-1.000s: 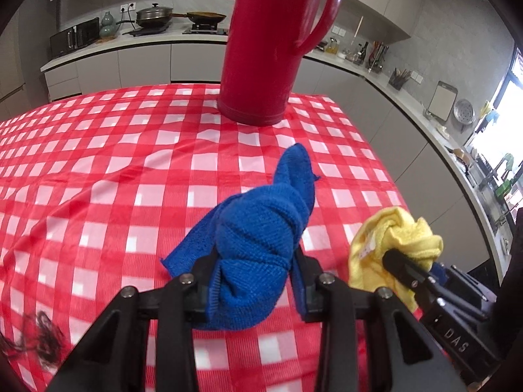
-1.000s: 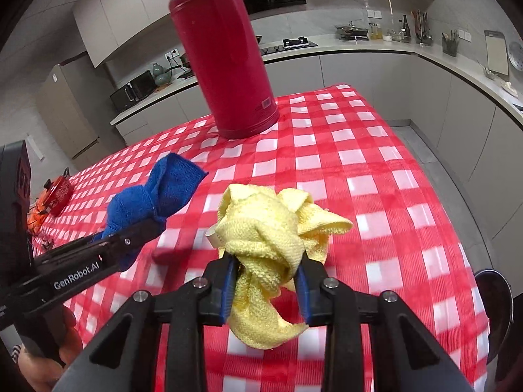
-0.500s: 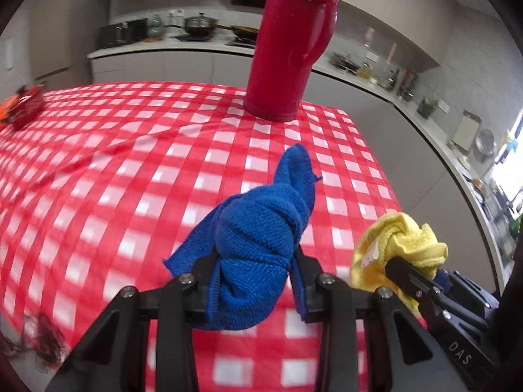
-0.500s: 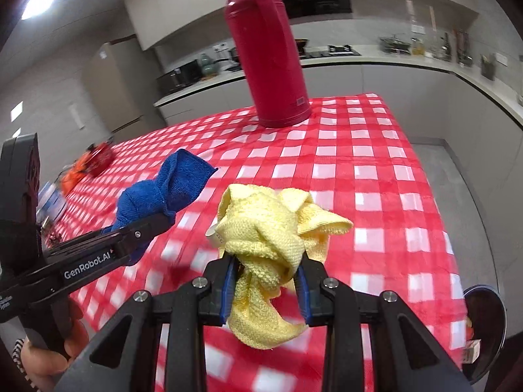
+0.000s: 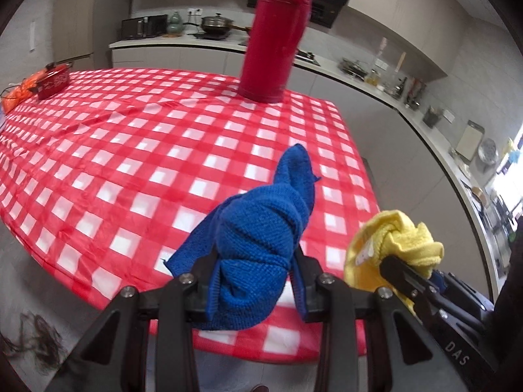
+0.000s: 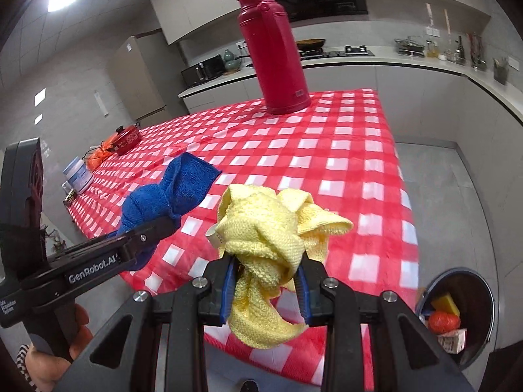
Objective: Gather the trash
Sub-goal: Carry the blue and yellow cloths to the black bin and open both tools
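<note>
My left gripper [image 5: 253, 281] is shut on a bunched blue cloth [image 5: 261, 235], held in the air above the near edge of the checked table. The blue cloth also shows in the right wrist view [image 6: 170, 192]. My right gripper [image 6: 266, 281] is shut on a crumpled yellow cloth [image 6: 271, 232], held beside the left one; it shows in the left wrist view [image 5: 395, 245]. A dark round trash bin [image 6: 457, 313] stands on the floor at lower right, holding a yellow sponge, an orange item and paper.
The table has a red-and-white checked cloth [image 5: 163, 137]. A tall red thermos [image 5: 274, 36] stands at its far side. A small red pot [image 6: 127, 134] and a white jar [image 6: 76, 176] sit at the far left end. Kitchen counters run behind and to the right.
Both grippers have pulled back and risen from the table with their cloths still held. The table edge, the floor and the trash bin have come into view.
</note>
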